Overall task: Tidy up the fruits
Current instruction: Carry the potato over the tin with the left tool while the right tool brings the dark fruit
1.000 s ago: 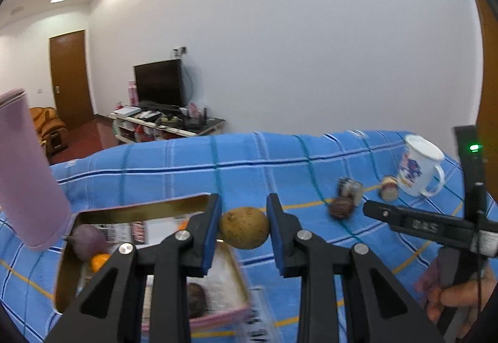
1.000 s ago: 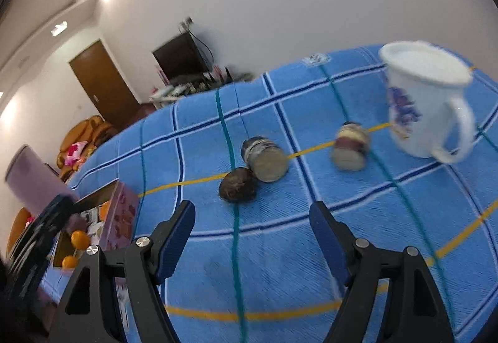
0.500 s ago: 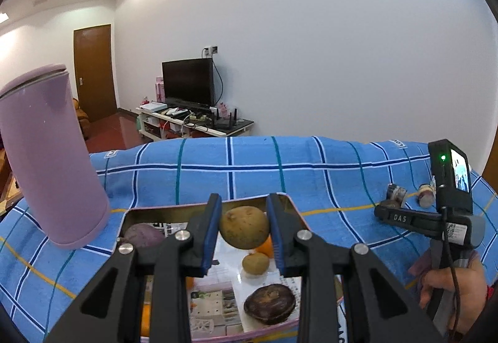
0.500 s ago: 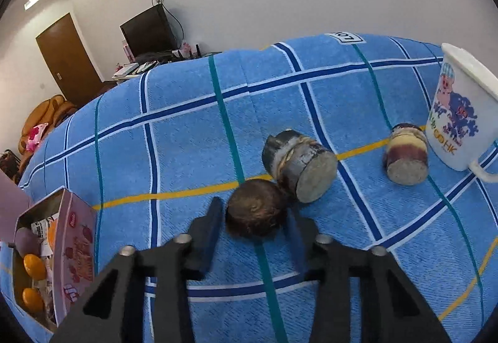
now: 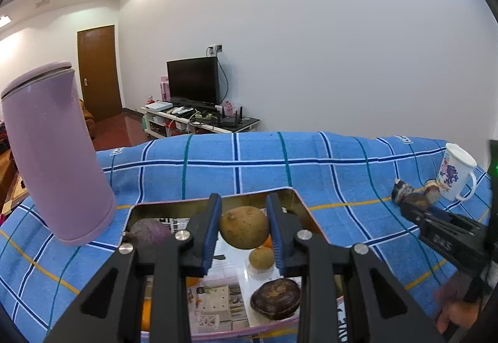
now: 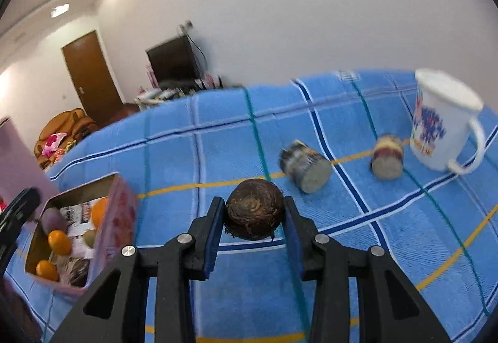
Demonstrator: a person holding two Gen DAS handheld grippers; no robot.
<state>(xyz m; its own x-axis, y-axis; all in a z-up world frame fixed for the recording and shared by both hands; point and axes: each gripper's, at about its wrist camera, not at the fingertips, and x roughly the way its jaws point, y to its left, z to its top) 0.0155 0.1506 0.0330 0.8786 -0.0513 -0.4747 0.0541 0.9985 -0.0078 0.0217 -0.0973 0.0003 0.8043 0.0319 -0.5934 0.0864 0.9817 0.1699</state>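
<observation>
My left gripper (image 5: 244, 226) is shut on a tan round fruit (image 5: 244, 227) and holds it above the open tin box (image 5: 298, 198). Inside the box lie a purple fruit (image 5: 149, 231), a small tan fruit (image 5: 260, 257), a dark brown fruit (image 5: 275, 298) and oranges. My right gripper (image 6: 253, 218) is shut on a dark brown round fruit (image 6: 254, 208), lifted just above the blue checked cloth. The box also shows in the right wrist view (image 6: 119, 212) at the left, with oranges (image 6: 59, 241) in it.
A tall purple tumbler (image 5: 56, 153) stands left of the box. Two cut cylinder pieces (image 6: 306, 165) (image 6: 387, 156) lie on the cloth beside a white printed mug (image 6: 442, 122) at the right. The right gripper and hand show at the right of the left wrist view (image 5: 448, 237).
My right gripper closed on the dark brown fruit and lifted it off the cloth, turning toward the box. My left gripper carried the tan fruit over the box.
</observation>
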